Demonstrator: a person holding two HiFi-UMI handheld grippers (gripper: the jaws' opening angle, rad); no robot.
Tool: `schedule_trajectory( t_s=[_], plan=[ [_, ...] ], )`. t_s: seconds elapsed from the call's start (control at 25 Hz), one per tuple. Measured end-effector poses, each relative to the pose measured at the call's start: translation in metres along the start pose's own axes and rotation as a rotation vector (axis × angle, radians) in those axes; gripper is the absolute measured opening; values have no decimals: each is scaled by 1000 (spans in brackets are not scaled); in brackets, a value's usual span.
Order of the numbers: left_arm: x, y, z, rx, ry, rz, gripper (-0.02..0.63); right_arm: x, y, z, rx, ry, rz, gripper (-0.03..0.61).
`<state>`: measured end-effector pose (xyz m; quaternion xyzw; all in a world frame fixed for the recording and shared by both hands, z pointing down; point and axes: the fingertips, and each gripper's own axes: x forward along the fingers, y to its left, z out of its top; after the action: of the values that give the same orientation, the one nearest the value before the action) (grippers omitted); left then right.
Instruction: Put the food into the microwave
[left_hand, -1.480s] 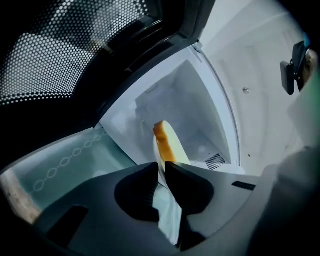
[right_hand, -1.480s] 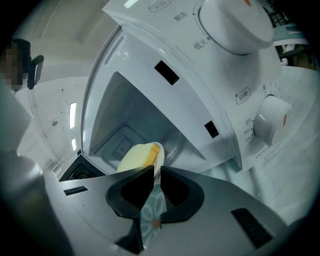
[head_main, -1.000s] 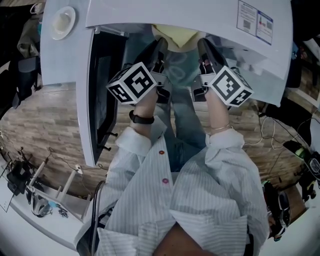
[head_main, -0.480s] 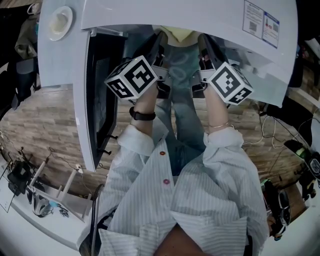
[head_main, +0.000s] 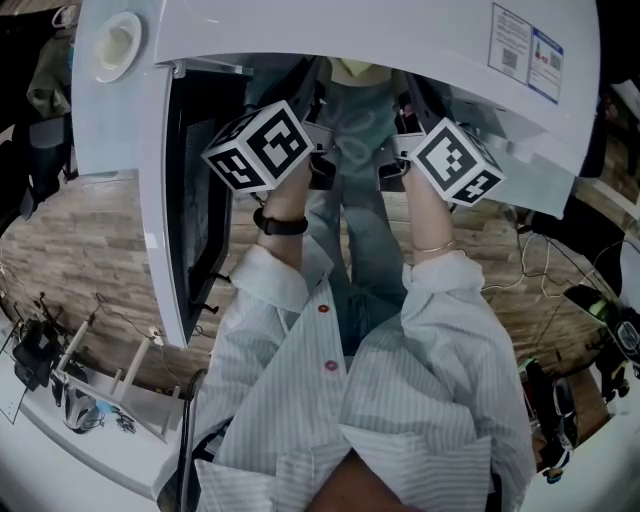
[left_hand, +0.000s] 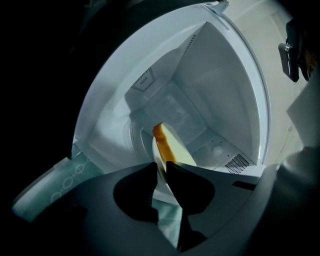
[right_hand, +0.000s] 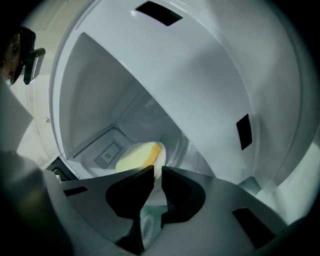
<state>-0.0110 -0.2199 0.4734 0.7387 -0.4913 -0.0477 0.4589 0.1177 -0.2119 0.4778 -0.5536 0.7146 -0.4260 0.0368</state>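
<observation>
A pale teal patterned plate (head_main: 360, 128) carries yellow food (head_main: 357, 69) with an orange edge and reaches into the open white microwave (head_main: 380, 30). In the left gripper view, the left gripper (left_hand: 161, 165) has the plate's rim (left_hand: 167, 220) between its jaws, which are opening; the food (left_hand: 172, 147) lies just beyond, over the glass turntable (left_hand: 136, 131). In the right gripper view, my right gripper (right_hand: 157, 169) is shut on the opposite rim (right_hand: 150, 220), with the food (right_hand: 137, 156) ahead of it. From the head camera both pairs of jaws are hidden under the microwave's top.
The microwave door (head_main: 190, 200) hangs open at the left. A white dish (head_main: 118, 45) sits on the microwave's top, and a printed label (head_main: 525, 55) is at its right. A rack with cables (head_main: 80, 385) stands at the lower left, above wood flooring (head_main: 90, 240).
Both grippers and the plate have slid further in under the microwave's top. Less of the yellow food shows from the head camera.
</observation>
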Motion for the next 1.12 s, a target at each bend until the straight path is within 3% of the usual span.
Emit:
schedule_trajectory(
  t_s=[1.12],
  plan=[
    [21, 4, 28, 121, -15, 36, 64, 23, 9, 16, -62, -46, -32, 55]
  ],
)
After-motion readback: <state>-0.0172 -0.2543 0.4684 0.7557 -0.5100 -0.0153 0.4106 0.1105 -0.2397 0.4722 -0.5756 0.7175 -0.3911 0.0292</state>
